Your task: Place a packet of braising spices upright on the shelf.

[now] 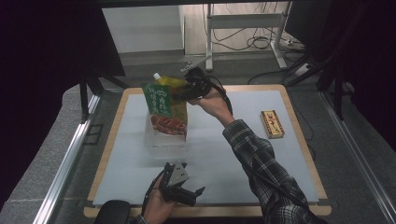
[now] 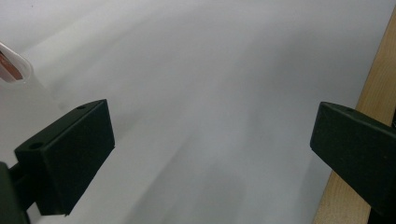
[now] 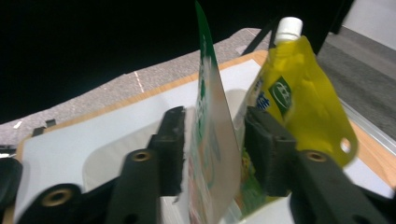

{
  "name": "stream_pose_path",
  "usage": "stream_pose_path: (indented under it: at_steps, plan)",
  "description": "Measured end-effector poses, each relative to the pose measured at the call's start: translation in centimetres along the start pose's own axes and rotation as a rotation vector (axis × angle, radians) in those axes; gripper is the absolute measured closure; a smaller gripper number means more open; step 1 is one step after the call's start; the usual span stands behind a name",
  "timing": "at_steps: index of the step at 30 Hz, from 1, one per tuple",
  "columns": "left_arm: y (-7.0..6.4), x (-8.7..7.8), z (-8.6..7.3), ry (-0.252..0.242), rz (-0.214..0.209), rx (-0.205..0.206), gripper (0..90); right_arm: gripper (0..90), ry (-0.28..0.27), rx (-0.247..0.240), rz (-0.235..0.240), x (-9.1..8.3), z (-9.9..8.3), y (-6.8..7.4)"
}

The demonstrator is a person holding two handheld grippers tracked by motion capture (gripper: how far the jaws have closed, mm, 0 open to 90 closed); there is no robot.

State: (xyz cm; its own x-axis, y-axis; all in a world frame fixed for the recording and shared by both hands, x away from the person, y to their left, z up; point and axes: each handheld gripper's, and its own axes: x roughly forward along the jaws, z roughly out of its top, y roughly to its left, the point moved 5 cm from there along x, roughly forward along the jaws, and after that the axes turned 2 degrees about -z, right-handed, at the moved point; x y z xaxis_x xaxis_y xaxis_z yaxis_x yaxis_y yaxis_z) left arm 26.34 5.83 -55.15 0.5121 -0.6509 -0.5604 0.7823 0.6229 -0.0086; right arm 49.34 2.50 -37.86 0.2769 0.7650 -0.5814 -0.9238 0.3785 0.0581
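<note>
A green pouch is held upright between the jaws of the right hand-held gripper, over a clear container at the far left of the surface, with a yellow spouted pouch just behind it. The left hand-held gripper is kept wide and empty near the front edge. A small yellow box is seen well apart to the right.

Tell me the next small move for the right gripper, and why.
Probably lower the green pouch into the clear bin. The right gripper has its jaws on either side of it, above the bin, beside the yellow pouch. The left gripper rests open and apart.
</note>
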Motion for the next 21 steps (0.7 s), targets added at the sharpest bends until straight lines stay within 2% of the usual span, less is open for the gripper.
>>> stream_pose_path:
  at_steps: [11, 21]
  plan:
    - [0.0, 0.1, 0.0, 0.009, -0.005, 0.012, 0.0, 38.3, 0.002, 0.006, -0.065, -1.6, -1.5, -0.8]
    - [0.0, 0.1, 0.0, 0.003, -0.004, 0.008, 0.0, 26.6, -0.005, 0.037, -0.075, -2.5, -3.0, -1.2]
